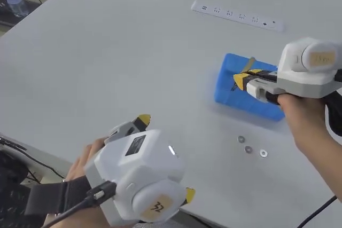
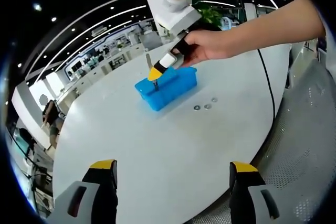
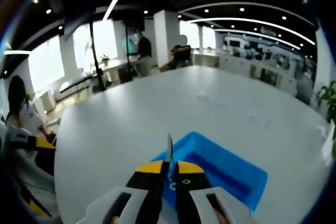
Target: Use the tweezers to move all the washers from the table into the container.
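Three small metal washers (image 1: 248, 149) lie close together on the white table (image 1: 117, 57), just in front of the blue container (image 1: 227, 86). My right gripper (image 1: 239, 80) hovers over the container, shut on thin metal tweezers (image 1: 249, 64). In the right gripper view the tweezers (image 3: 169, 151) stick up from the closed jaws (image 3: 169, 167) above the blue container (image 3: 226, 174); whether their tip holds a washer is too small to tell. My left gripper (image 1: 165, 156) is open and empty near the table's front edge, far from the washers (image 2: 206, 106) and container (image 2: 167, 87).
A white power strip (image 1: 238, 15) lies at the back of the table, beyond the container. A black cable (image 1: 315, 214) trails off the front right edge. People and desks stand in the background, away from the table.
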A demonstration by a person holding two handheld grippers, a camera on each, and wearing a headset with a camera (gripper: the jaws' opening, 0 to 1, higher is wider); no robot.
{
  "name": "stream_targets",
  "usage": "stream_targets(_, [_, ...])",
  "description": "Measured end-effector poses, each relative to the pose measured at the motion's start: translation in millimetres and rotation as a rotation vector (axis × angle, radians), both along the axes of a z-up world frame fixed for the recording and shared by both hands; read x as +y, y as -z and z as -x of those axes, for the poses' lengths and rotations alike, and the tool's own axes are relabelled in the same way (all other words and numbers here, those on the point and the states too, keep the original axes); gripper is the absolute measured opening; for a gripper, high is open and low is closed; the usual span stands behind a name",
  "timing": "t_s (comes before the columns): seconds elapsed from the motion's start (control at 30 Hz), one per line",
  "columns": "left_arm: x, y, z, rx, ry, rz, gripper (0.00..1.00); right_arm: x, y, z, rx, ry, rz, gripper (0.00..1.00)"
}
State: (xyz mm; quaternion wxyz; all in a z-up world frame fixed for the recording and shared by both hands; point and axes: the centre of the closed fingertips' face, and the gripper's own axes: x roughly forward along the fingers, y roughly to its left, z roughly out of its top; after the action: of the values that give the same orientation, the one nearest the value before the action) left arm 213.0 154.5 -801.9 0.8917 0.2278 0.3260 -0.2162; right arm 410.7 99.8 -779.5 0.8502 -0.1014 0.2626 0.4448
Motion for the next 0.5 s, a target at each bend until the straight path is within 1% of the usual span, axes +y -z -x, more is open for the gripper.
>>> stream_targets(0.1, [0.2, -0.7, -0.5, -0.003, -0.002, 0.005, 0.9, -4.5, -7.3, 0.1, -0.007, 0.008, -0.014, 0.04])
stream_targets(0.2, [0.1, -0.5, -0.4, -0.003, 0.0, 0.002, 0.9, -6.1, -20.0, 2.3, -0.014, 0.019, -0.05, 0.04])
stream_targets(0.3, [0.0, -1.0, -0.6, -0.004, -0.001, 0.005, 0.9, -8.5, -30.0, 5.1, -0.025, 0.02, -0.068, 0.04])
stream_targets(0.4, [-0.1, -0.9, -0.5, -0.003, 0.0, 0.005, 0.9, -7.3, -36.6, 10.3, -0.034, 0.015, -0.087, 0.04])
stream_targets(0.5, [-0.6, -0.4, 0.0, -0.001, 0.004, 0.002, 0.9, -10.3, -42.7, 20.5, -0.046, 0.01, -0.1, 0.04])
